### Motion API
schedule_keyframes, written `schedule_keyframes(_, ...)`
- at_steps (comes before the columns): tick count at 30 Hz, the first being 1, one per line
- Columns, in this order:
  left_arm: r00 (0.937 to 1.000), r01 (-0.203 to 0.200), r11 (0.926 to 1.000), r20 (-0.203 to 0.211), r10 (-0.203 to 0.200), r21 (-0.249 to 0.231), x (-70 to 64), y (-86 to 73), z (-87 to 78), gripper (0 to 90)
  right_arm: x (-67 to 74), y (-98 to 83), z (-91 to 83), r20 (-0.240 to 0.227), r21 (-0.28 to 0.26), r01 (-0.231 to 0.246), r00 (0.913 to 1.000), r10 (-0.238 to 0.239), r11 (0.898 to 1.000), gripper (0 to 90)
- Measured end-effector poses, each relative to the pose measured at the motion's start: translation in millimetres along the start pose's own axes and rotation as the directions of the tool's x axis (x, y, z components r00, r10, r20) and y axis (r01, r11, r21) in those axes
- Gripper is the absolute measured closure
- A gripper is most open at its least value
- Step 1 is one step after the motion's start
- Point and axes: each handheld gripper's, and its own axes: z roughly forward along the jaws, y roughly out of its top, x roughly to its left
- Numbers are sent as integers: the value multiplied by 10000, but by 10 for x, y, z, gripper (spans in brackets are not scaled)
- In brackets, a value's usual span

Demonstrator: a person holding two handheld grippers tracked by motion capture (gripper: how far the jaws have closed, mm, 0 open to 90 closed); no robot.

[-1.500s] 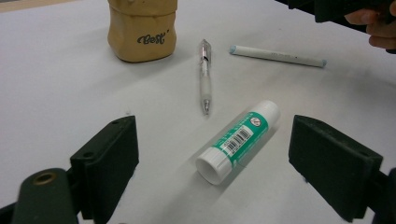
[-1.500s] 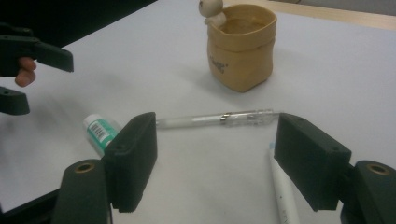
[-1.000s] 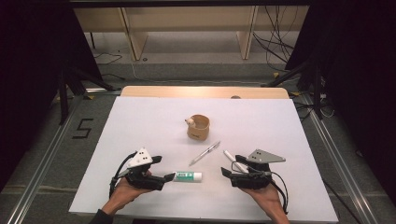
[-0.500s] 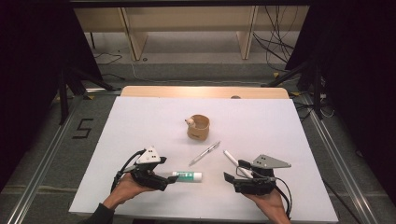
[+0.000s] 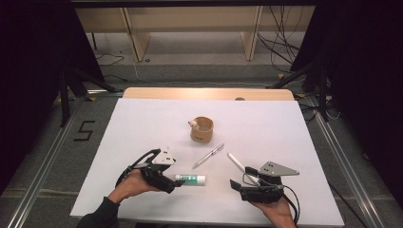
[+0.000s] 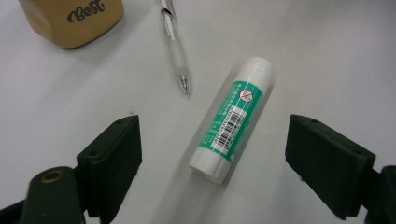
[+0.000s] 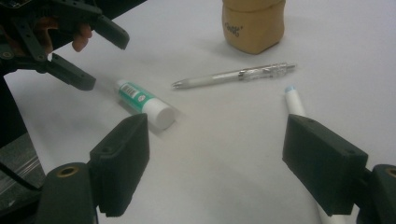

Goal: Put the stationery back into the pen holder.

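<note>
A green and white glue stick [image 5: 190, 179] lies on the white table [image 5: 285, 128] near the front. My left gripper [image 5: 172, 185] is open, its jaws on either side of the glue stick's [image 6: 233, 119] near end without touching it. My right gripper [image 5: 236, 188] is open too, low over the table, and faces the glue stick [image 7: 144, 102]. A white marker [image 5: 236, 164] lies by its right jaw. A clear pen [image 5: 208, 156] rests between the glue stick and a tan cup [image 5: 202, 129].
The cup [image 6: 72, 18] and the pen [image 6: 175, 44] lie just beyond the glue stick. The left gripper [image 7: 100, 60] and its hand appear in the right gripper view at upper left. The table's front edge [image 5: 209, 222] is close behind both hands.
My left gripper has edged right until its jaws flank the glue stick. My right gripper has drawn back toward the front edge, away from the marker.
</note>
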Motion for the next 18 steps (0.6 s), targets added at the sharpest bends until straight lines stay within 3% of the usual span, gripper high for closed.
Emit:
schedule_keyframes(6,9987,-498,9954,177,485,820,0,80,128,188,44,-23,-20,-85,7,29,10000,-29,10000,236)
schedule_keyframes(11,9941,-1034,9830,467,974,1517,-16,133,217,203,59,-40,-23,-121,-14,74,9999,-74,10000,236)
schedule_keyframes(15,9929,-1100,9775,643,999,1798,-7,159,266,232,62,-48,-26,-156,14,121,9998,-120,9999,237)
schedule_keyframes(18,9905,-1303,9683,723,1174,2131,6,182,290,268,62,-54,-26,-165,29,113,9998,-113,9999,237)
